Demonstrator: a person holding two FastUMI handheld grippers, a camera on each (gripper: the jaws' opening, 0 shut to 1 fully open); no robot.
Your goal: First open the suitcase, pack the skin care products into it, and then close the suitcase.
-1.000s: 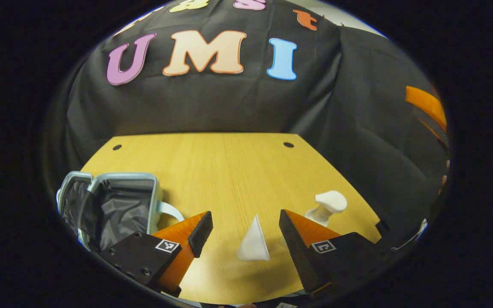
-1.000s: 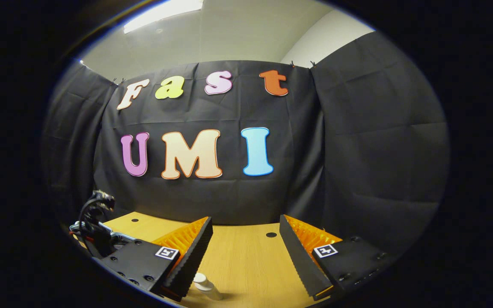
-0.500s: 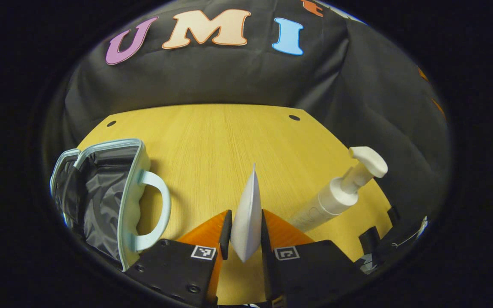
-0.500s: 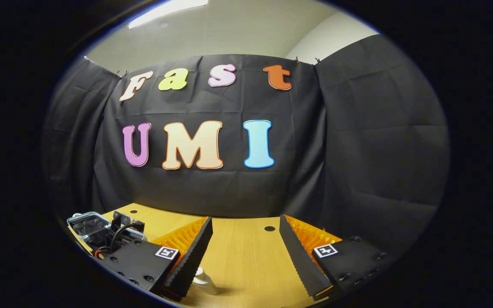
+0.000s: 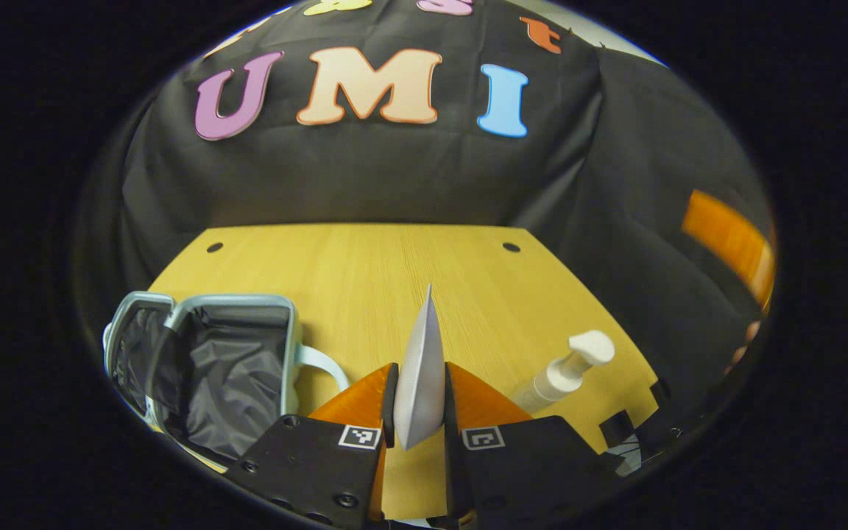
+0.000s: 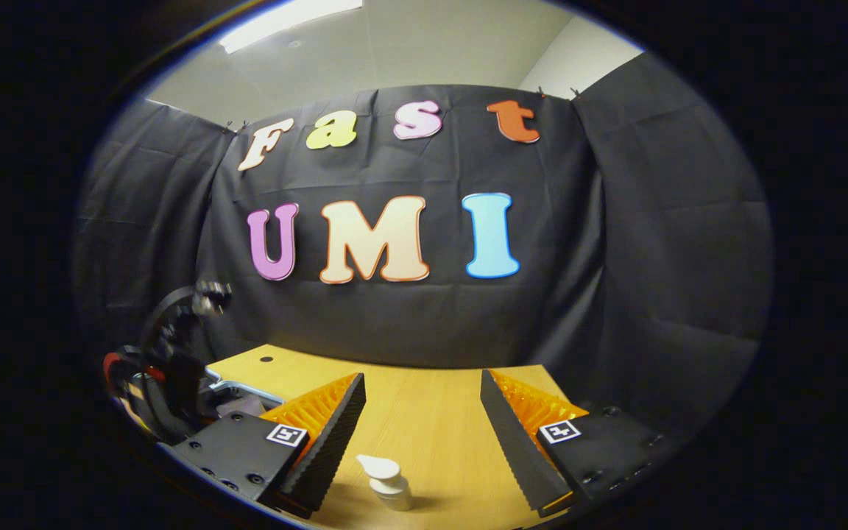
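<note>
In the left gripper view my left gripper (image 5: 419, 401) is shut on a white skin care tube (image 5: 421, 368), held above the wooden table (image 5: 394, 272) with its flat crimped end pointing away. The pale blue suitcase (image 5: 207, 361) lies open at the lower left, its dark lining showing and its handle toward the middle. A white pump bottle (image 5: 564, 372) lies on the table to the right. In the right gripper view my right gripper (image 6: 422, 434) stands open above the table, and the pump bottle (image 6: 387, 482) sits below between its fingers. The left gripper (image 6: 174, 368) appears at the far left, over the suitcase's rim (image 6: 236, 389).
Two small round holes (image 5: 510, 247) mark the table's far corners. The black cloth wall closes the back and right side. At the right edge of the left gripper view a blurred part of the other gripper (image 5: 726, 239) and a hand (image 5: 744, 342) appear.
The left gripper closed on the tube one second back and has since lifted it off the table. The right gripper has swung so the pump bottle sits between its open fingers.
</note>
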